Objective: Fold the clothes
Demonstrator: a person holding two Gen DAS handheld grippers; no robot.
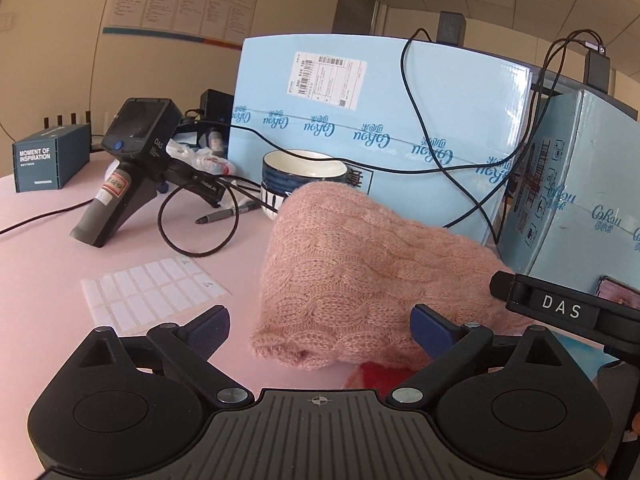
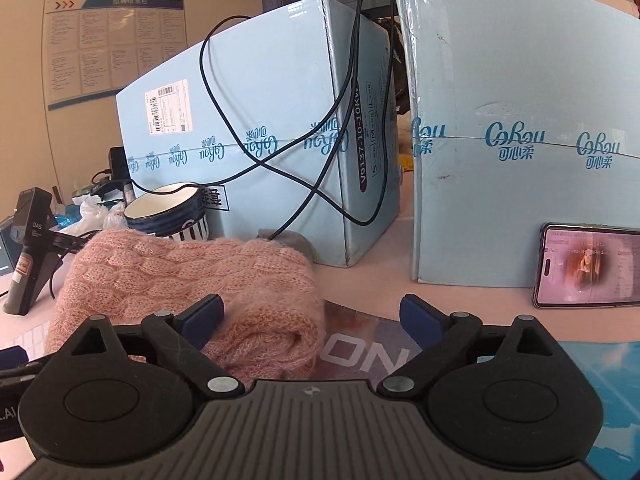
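A pink cable-knit sweater (image 1: 360, 264) lies folded in a thick bundle on the pink tabletop (image 1: 48, 280). My left gripper (image 1: 320, 320) stands open at the bundle's near left end; the knit lies between its blue pads without being pinched. One black finger (image 1: 520, 292) of the right gripper reaches in from the right beside the bundle. In the right wrist view the sweater (image 2: 192, 276) fills the left half. My right gripper (image 2: 312, 308) is open at its rolled right end, the left pad close against the knit, the right pad over a printed mat (image 2: 360, 354).
Two light-blue cartons (image 1: 360, 120) (image 2: 520, 140) wall off the back, with black cables (image 1: 440, 152) draped over them. A blue-and-white bowl (image 1: 304, 172), a spare handheld gripper (image 1: 128, 168), a pen (image 1: 228, 214) and a label sheet (image 1: 152, 292) lie left. A phone (image 2: 588, 266) leans on the right carton.
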